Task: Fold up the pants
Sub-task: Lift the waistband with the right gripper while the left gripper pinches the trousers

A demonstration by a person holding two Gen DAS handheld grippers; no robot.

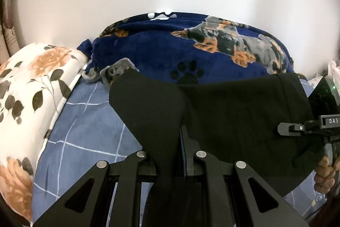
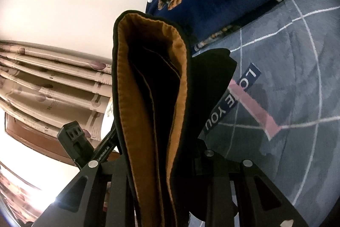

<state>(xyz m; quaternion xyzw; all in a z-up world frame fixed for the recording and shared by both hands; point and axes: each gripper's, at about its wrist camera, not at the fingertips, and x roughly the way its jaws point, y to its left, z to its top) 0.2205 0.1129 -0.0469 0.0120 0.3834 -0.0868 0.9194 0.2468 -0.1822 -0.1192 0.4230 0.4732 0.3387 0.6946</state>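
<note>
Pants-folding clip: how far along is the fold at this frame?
Midway, by the look of it. Done: the black pants already look doubled, with layered brown-lined edges showing in the right wrist view. In hand: the left gripper and right gripper each clamp fabric, holding it over the blue checked bedsheet. Left: lay it down and finish folding.

One pair of pants, two grippers, one bed.

One black pair of pants point(image 1: 233, 118) with a tan-lined waistband, seen in the right wrist view. Two grippers: the left gripper point(image 1: 170, 154) and the right gripper point(image 2: 161, 163). One hand point(image 1: 325, 176) shows at the right edge of the left wrist view. One bed with a blue checked sheet point(image 1: 85, 131), one floral pillow point(image 1: 31, 88), one navy blanket point(image 1: 159, 50) printed with dogs and paw marks, at least two dogs showing. Several flat cardboard boxes point(image 2: 53, 86) are stacked; their exact count cannot be told.
</note>
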